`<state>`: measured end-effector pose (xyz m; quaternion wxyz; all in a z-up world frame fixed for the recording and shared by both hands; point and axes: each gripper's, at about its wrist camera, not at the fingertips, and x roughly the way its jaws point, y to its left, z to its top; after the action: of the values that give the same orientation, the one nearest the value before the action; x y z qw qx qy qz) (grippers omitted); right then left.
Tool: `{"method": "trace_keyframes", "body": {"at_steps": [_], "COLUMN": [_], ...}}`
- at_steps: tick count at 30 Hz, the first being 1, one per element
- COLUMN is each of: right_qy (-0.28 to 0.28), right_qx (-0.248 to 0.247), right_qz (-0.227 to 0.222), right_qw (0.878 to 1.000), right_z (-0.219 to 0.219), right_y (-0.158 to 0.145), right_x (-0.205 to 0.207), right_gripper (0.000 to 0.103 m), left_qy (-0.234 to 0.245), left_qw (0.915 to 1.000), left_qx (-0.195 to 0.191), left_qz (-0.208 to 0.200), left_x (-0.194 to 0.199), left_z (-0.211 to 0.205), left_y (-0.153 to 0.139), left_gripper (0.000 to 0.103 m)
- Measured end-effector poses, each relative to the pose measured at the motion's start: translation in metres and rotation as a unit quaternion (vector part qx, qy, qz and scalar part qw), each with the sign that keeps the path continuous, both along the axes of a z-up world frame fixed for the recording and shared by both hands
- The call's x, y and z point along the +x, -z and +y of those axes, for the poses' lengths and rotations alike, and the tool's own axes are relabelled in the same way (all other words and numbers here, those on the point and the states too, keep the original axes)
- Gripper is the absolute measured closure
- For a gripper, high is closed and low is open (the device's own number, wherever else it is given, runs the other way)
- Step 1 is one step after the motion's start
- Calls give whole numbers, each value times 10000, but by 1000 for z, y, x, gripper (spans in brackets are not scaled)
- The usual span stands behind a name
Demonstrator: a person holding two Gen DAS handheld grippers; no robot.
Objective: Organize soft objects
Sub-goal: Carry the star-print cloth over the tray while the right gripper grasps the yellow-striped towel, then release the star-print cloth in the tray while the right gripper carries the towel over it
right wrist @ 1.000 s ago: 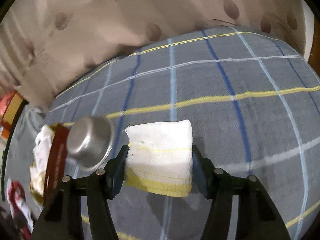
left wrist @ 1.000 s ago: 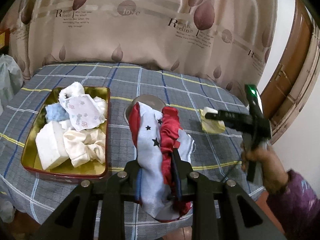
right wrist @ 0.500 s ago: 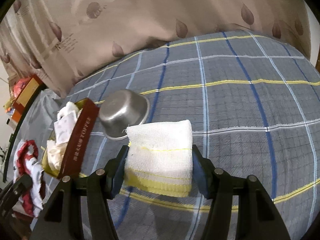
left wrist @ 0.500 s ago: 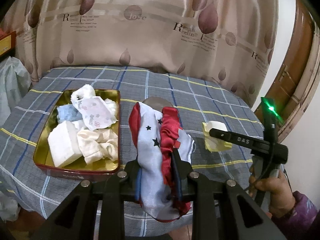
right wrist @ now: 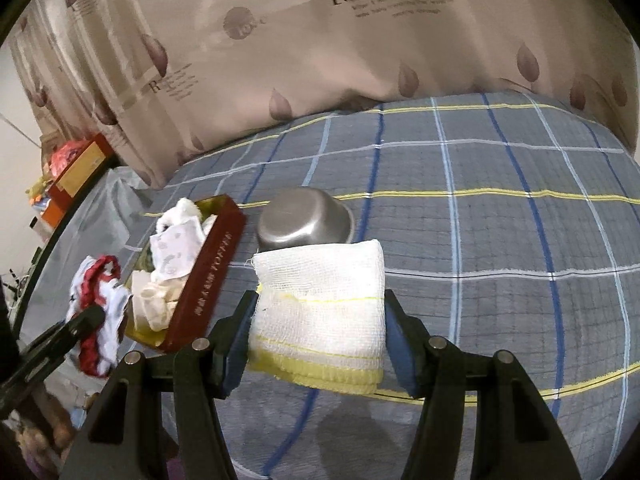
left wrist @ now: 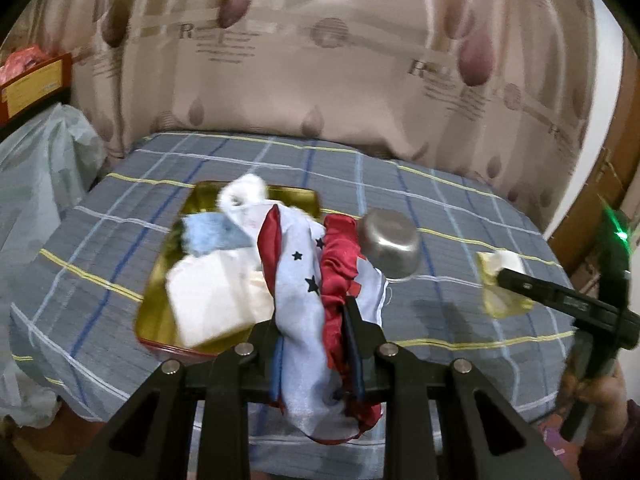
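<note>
Both pairs of fingers are clamped on cloth. Those of the left gripper pinch a bunched red, white and blue satin cloth with black stars, which hangs limp above the near edge of the table and just in front of the tin. Those of the right gripper squeeze a folded white gauze towel with yellow stripes from either side, held in the air over the plaid tablecloth, to the right of the tin.

A gold-lined red tin sits toward the left of the table, already holding a pale blue cloth, white folded pieces and a printed white one. An upturned steel bowl lies just right of it.

Both pieces look light and floppy. The satin is likely slippery, so a grip through its gathered middle seems safest; the gauze is grippier and keeps its fold when pinched across the stack.

Gold letters on the tin's side appear to read "TOFFEE", with smaller characters too blurred to read. The curtain shows script starting "Re…", not fully legible.
</note>
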<state>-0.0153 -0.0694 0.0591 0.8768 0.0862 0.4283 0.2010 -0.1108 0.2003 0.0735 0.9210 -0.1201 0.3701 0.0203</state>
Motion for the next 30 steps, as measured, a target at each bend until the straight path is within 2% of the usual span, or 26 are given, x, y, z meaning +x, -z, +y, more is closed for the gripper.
{"method": "trace_keyframes", "body": {"at_steps": [3, 9, 12, 15, 19, 25, 30], "right_qy": [-69, -187, -258, -313, -363, -400, -439], "right_qx": [-6, -18, -42, -50, -66, -63, -59], "right_qz": [16, 36, 47, 56, 101, 212, 253], "right_qw": [10000, 9998, 9996, 9995, 9993, 9990, 9987], "right_z": [6, 15, 21, 27, 33, 37, 42], "right_y": [-1, -1, 0, 0, 2, 7, 8], "right_x": [-1, -2, -2, -3, -3, 1, 4], "right_gripper": [47, 47, 47, 47, 47, 47, 47], "left_qy": [-189, -443, -515, -509, -418, -289, -199], "left_qw": [9998, 9988, 9984, 9984, 9988, 9984, 9970], "left_qx": [91, -91, -59, -20, -156, -2, -209], "left_qz": [57, 200, 241, 239, 182, 477, 717], "left_x": [5, 15, 23, 38, 60, 99, 116], "left_z": [21, 64, 79, 92, 104, 108, 116], "left_y": [5, 19, 22, 22, 22, 41, 56], "left_gripper": [78, 78, 78, 78, 78, 77, 75]}}
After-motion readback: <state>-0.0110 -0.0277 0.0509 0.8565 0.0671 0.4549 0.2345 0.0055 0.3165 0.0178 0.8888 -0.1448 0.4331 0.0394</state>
